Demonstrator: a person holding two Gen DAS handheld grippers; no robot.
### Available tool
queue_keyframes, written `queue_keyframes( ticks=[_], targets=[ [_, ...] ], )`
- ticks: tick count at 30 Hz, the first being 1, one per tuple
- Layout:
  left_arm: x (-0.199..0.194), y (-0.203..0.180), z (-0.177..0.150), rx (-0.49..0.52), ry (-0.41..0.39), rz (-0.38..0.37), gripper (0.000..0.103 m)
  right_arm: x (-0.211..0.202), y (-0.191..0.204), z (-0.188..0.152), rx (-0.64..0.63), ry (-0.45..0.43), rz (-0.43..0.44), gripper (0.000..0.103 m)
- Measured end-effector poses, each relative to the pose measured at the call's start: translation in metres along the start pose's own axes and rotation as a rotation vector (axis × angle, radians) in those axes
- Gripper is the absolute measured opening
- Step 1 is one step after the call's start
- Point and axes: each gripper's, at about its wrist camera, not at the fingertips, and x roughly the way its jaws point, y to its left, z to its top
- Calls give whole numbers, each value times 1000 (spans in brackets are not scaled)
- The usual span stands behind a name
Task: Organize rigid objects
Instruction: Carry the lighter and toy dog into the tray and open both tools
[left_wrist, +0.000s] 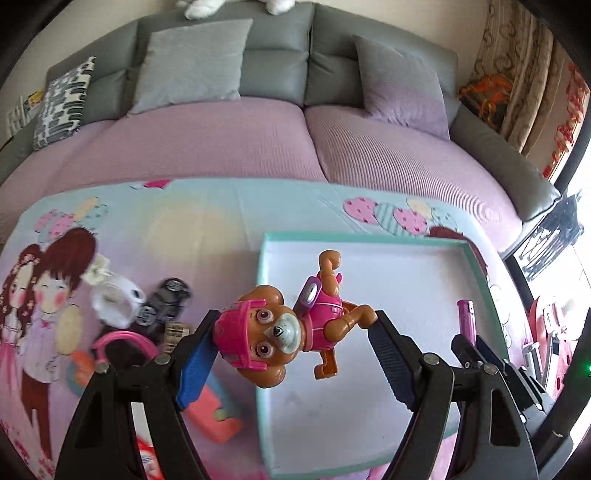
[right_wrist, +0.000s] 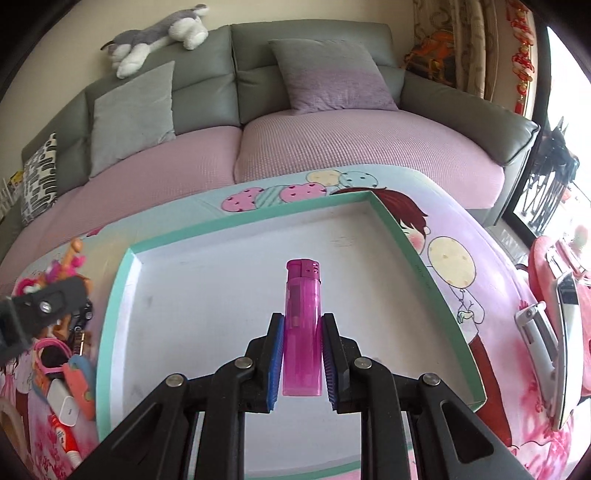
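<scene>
Left wrist view: left gripper (left_wrist: 293, 326), jaws wide, pinches puppy figure (left_wrist: 291, 326) head-to-paw over the teal tray (left_wrist: 369, 239), likely for drop-in. Right wrist view: right gripper (right_wrist: 303, 354), jaws narrow, clamps pink lighter (right_wrist: 303, 328) upright above the tray floor.

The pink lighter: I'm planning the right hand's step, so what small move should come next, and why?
Probably lower it and open: the right gripper is shut on the pink lighter, held over the bare floor of the teal tray.
</scene>
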Motion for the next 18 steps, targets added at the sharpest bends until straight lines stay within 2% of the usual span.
queue_keyframes(
  ticks=[8, 18],
  targets=[
    [32, -5, -18, 24, 47, 30, 81, 13, 2, -8, -18, 60, 1, 21],
    [33, 1, -20, 6, 55, 40, 81, 19, 1, -10, -21, 90, 3, 22]
  ],
)
